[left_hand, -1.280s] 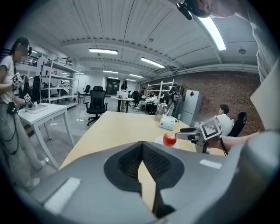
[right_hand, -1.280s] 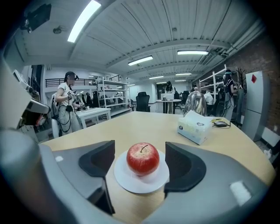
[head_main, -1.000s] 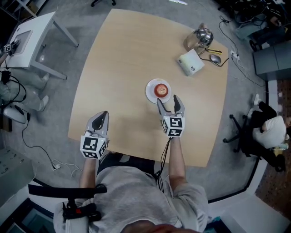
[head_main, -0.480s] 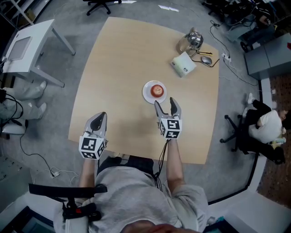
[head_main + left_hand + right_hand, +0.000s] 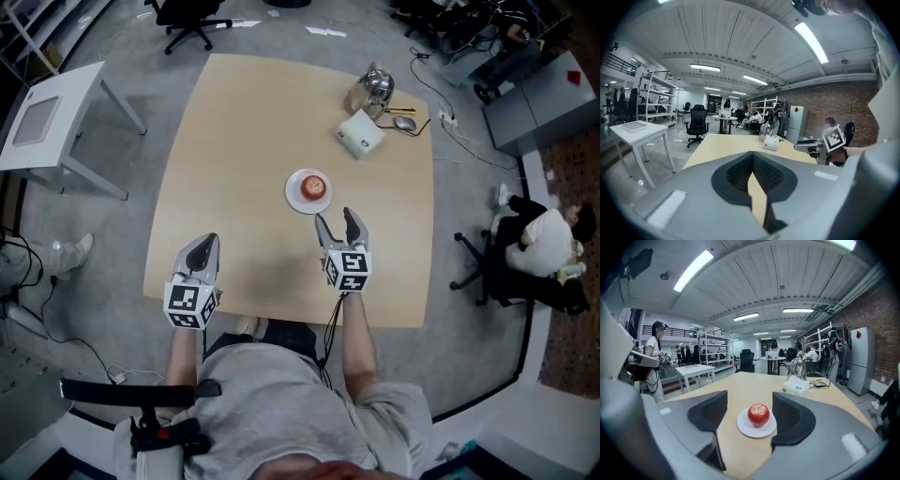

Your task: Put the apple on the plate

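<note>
A red apple (image 5: 313, 186) sits on a small white plate (image 5: 292, 194) in the middle of the wooden table (image 5: 244, 131). My right gripper (image 5: 336, 219) hovers just on the near side of the plate, apart from it. Its jaws are closing, with nothing between them. In the right gripper view the apple (image 5: 758, 414) and plate (image 5: 745, 428) lie ahead of the right gripper (image 5: 750, 404), beyond the fingertips. My left gripper (image 5: 204, 244) is shut and empty above the table's near left part. Its jaws (image 5: 752, 161) touch each other in the left gripper view.
At the table's far right stand a white tissue box (image 5: 360, 132), a metal kettle (image 5: 375, 86) and a mouse (image 5: 404, 122). A white side table (image 5: 56, 122) is on the left. On the right are an office chair (image 5: 483, 272) and a seated person (image 5: 544, 244).
My right gripper has drawn back from the plate and risen, and its jaws have narrowed a little. The left gripper rose slightly. The apple stays on the plate.
</note>
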Demonstrator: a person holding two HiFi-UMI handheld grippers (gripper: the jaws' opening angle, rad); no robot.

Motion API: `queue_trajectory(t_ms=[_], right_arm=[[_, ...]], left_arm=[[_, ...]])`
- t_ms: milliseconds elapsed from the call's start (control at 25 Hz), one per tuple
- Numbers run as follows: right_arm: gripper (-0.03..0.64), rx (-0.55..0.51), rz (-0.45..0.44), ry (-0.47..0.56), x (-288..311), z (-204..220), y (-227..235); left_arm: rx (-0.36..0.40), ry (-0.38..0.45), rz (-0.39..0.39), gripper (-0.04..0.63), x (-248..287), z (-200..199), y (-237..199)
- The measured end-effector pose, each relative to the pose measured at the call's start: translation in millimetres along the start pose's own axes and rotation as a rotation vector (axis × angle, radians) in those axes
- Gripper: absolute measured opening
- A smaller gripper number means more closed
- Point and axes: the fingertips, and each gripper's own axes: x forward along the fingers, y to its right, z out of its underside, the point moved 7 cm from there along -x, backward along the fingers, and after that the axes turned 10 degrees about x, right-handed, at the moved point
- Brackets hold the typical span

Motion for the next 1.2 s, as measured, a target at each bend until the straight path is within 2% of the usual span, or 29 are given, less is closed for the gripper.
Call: queue_trajectory(t_ms=[640,1200], right_arm=[[0.268,0.018,0.068,0.065,-67,-3,-19],[0.239,0.042,0.115,0.132,-126,-1,-25]], left_arm=[[0.035,0.062,0.065,0.018,-23,-19,10],[0.077,0.102,0.128,0.018,-39,-31,39]])
